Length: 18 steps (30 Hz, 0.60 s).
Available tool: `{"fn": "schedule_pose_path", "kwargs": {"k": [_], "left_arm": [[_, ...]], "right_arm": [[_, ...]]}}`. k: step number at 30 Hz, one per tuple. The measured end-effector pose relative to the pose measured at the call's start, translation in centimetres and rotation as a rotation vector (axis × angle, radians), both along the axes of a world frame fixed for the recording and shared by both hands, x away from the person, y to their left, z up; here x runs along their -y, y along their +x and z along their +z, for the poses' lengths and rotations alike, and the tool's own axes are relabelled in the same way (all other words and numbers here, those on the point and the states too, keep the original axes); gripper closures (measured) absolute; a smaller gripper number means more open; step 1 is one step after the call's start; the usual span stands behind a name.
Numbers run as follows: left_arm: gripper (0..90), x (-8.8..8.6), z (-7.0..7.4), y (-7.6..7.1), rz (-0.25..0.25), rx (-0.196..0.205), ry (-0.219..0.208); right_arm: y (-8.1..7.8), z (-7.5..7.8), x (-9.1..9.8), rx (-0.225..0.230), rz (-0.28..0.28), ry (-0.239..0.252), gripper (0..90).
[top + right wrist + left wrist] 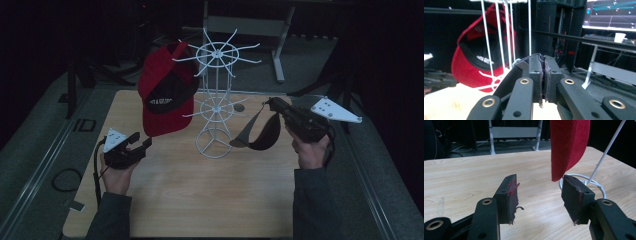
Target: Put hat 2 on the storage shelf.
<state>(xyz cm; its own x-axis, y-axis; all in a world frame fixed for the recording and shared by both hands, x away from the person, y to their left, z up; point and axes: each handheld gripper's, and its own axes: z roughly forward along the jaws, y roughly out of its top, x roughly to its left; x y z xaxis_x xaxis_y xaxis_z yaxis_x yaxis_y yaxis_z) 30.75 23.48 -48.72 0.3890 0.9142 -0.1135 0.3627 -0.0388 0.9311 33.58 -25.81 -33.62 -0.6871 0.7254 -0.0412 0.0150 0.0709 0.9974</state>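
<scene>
A red cap (167,95) with a black lining hangs on the left side of a white wire rack (216,100) at the table's middle. My right gripper (270,102) is raised to the right of the rack and is shut on the edge of a black cap (260,134), which dangles below it, off the table. In the right gripper view the pads (543,75) press together on a thin black edge, with the red cap (471,67) behind the rack's wires (499,37). My left gripper (140,141) rests low at the left, open and empty (539,180), just under the red cap's brim (569,147).
The wooden table (200,200) has bare room in front of the rack. The rack's round base (599,188) lies just right of my left jaws. A metal desk frame (280,40) stands behind the table. A cable loop (66,179) lies on the floor at left.
</scene>
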Motion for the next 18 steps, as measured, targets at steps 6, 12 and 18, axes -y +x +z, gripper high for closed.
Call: {"fn": "schedule_pose_path", "kwargs": {"k": [6, 12, 18], "left_arm": [[47.3, 0.1, 0.0, 0.0, -0.002, 0.001, 0.001], [47.3, 0.1, 0.0, 0.0, 0.000, 0.003, -0.003], [47.3, 0.0, 0.0, 0.0, -0.001, 0.002, -0.003]], "right_arm": [[0.1, 1.8, -0.5, 0.031, 0.023, 0.010, 86.0], [0.4, 3.5, -1.2, 0.060, 0.046, 0.024, 86.0], [0.8, 4.6, -1.4, 0.075, 0.067, 0.062, 86.0]]}}
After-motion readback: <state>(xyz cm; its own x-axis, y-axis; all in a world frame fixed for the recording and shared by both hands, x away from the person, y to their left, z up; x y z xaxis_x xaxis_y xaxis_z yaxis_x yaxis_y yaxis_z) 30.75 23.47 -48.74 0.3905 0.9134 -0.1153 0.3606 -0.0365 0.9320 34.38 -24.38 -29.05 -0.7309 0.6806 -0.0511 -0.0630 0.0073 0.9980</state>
